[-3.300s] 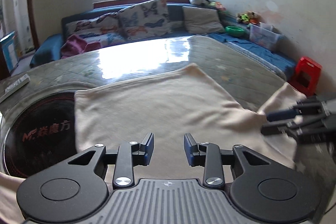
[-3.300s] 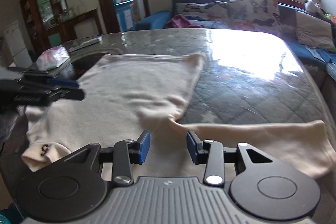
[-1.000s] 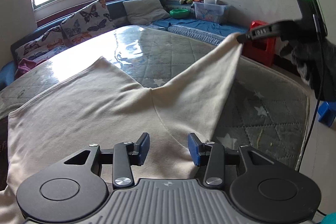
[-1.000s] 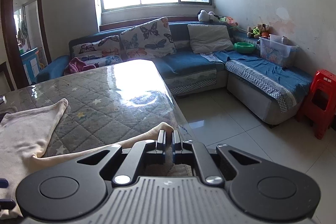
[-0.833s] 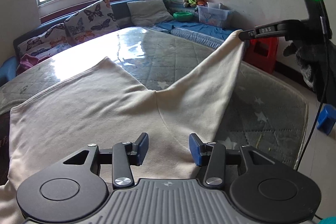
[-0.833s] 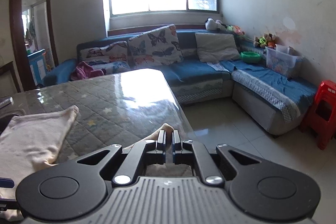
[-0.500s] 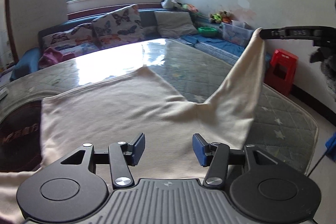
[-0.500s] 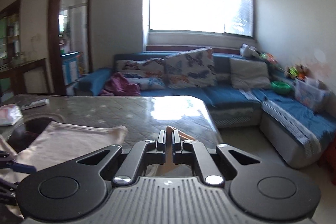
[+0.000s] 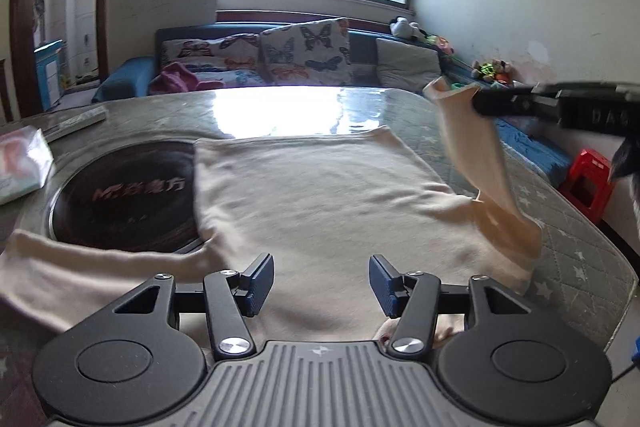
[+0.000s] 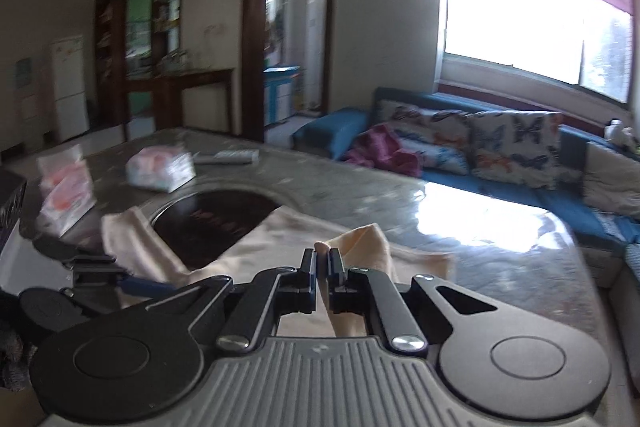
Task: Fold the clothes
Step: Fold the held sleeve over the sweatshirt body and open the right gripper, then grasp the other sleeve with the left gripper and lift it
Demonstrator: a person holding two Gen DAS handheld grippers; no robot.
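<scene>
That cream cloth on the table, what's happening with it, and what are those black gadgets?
Someone is folding a cream sweater spread on a quilted table, using a hand-held gripping tool in each hand. The right tool is shut on one sleeve and holds it lifted above the sweater's body. The left tool is open, hovering over the near edge, gripping nothing. The other sleeve lies flat beside a dark round cooktop.

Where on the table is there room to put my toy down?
Bare table lies beyond the sweater, toward the sofa, and along the right edge by the red stool. The left corner is crowded: tissue packs, a remote, the dark round hob.
</scene>
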